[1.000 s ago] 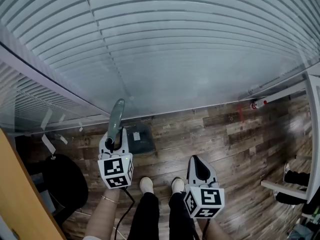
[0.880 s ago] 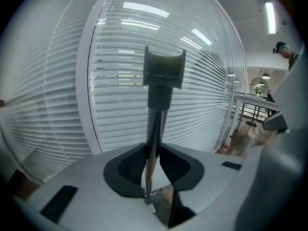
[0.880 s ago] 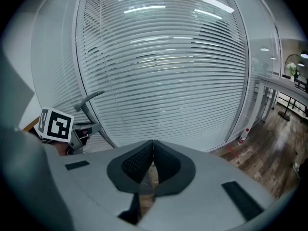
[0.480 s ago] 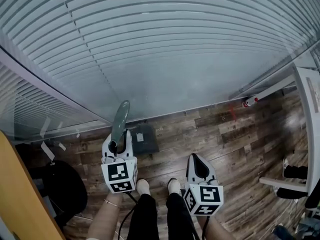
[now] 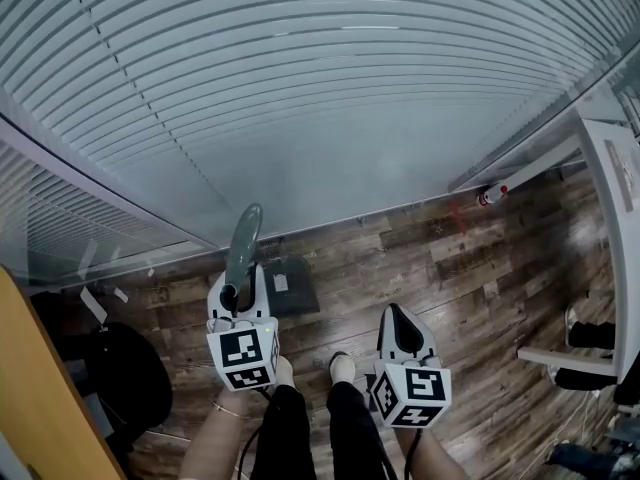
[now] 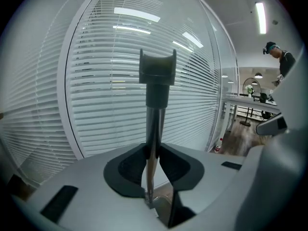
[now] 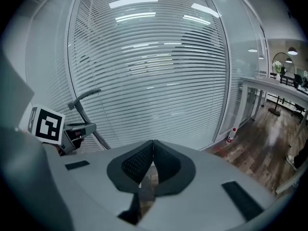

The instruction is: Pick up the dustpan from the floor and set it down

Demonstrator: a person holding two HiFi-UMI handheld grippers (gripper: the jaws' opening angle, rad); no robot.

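Where the left gripper [image 5: 238,290] clamps, the dustpan handle [image 5: 243,238] passes through.

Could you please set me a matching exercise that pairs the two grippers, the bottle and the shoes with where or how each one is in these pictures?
Things:
1. left gripper
2. right gripper
3. bottle
4. shoes

States:
a. red-capped, at the foot of the glass wall
b. shut on the dustpan handle
c. jaws together, nothing between them
d. on the wood floor, between the grippers

Pairs: 1-b, 2-c, 3-a, 4-d.
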